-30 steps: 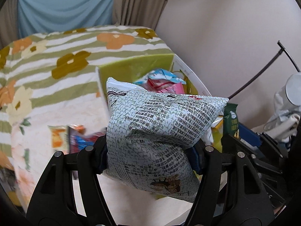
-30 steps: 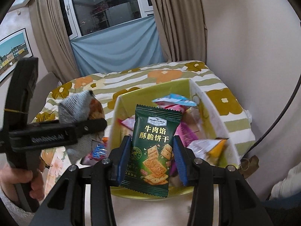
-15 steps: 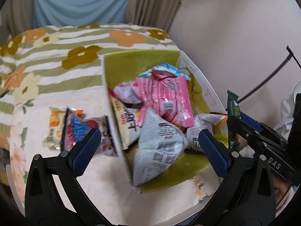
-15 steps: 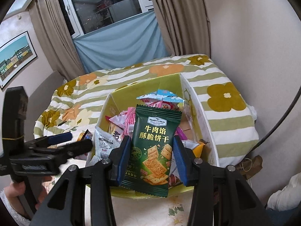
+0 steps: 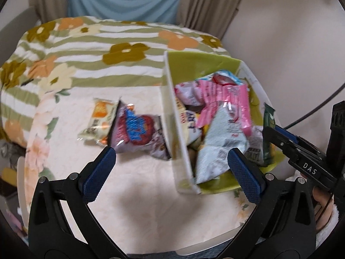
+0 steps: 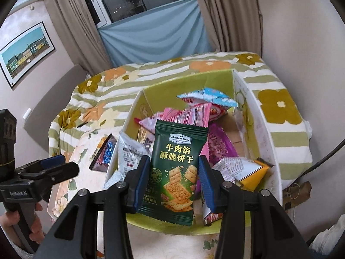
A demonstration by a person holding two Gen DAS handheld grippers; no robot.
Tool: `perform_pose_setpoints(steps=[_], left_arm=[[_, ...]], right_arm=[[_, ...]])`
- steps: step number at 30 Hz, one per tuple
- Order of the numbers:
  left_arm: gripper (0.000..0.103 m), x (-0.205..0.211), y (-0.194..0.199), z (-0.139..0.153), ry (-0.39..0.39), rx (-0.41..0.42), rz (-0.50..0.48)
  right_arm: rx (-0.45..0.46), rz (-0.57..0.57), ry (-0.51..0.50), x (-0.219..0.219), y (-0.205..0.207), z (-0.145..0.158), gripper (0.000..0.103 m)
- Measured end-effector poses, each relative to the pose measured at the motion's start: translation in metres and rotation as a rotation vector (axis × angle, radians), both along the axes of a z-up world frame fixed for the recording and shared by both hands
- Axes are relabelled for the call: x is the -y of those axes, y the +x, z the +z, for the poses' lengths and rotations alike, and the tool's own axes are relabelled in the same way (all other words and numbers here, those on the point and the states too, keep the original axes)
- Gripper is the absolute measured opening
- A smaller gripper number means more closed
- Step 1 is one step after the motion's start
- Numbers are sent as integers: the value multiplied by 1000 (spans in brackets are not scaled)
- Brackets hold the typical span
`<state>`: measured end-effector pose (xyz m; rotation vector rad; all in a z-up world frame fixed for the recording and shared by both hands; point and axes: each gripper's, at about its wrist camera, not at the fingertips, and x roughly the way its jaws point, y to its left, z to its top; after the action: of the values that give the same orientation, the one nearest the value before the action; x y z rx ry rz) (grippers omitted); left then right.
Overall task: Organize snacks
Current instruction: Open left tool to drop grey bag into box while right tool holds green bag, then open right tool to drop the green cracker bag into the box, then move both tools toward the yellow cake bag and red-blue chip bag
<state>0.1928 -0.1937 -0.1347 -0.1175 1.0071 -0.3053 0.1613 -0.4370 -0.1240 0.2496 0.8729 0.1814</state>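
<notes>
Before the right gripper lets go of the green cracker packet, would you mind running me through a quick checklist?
1. Grip: right gripper shut on the green cracker packet, which stands upright between the pads: ok.
2. Position: packet is in front of the near part of the green box; whether it is fully past the near rim: cannot tell.
3. Room in the box: already piled with packets, space at the near end: cannot tell.
4. Left gripper open, empty and off to the left of the box: ok.
5. Snacks outside the box: orange packet and purple packet lie on the blanket: not ok.
</notes>
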Motion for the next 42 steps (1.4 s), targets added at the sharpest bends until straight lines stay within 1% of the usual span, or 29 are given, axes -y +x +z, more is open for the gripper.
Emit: perform_pose_setpoints(steps=[1, 3, 4, 5, 6, 8, 13, 17, 21, 27, 31, 36, 42], left_arm=[[102, -3, -1, 0, -2, -2, 7], [102, -12, -5, -1, 1, -6, 28], [102, -15, -7, -1, 6, -7, 35], [102, -20, -10, -1, 13, -7, 44], [102, -24, -12, -2, 18, -8, 51], [102, -31, -15, -3, 25, -14, 63], [102, -47, -20, -6, 26, -24, 89], [102, -59, -22, -4, 31, -16, 99], [102, -77, -16, -1, 33, -9, 99], [102, -110, 3, 4, 32, -6, 86], [102, -132, 17, 5, 29, -11, 65], [102, -160, 34, 6, 25, -17, 27], [102, -192, 59, 0, 8, -36, -19]], right_arm=[[-2, 1, 0, 0, 0, -2, 45], [5, -1, -7, 2, -2, -4, 62], [13, -1, -15, 2, -3, -4, 80], [23, -3, -23, 3, -5, -3, 93], [37, -4, -28, 4, -7, -2, 95], [57, -15, -29, 7, -12, 0, 95], [77, -21, -22, 7, -16, 4, 95], [88, -8, -20, -2, -16, 9, 95], [90, 3, -14, -15, -16, 15, 95], [110, 22, -3, -54, -16, 27, 95], [105, 40, -25, -88, -10, 30, 95], [90, 41, -17, -132, -1, 28, 95], [60, 40, -50, -181, 16, 21, 95]])
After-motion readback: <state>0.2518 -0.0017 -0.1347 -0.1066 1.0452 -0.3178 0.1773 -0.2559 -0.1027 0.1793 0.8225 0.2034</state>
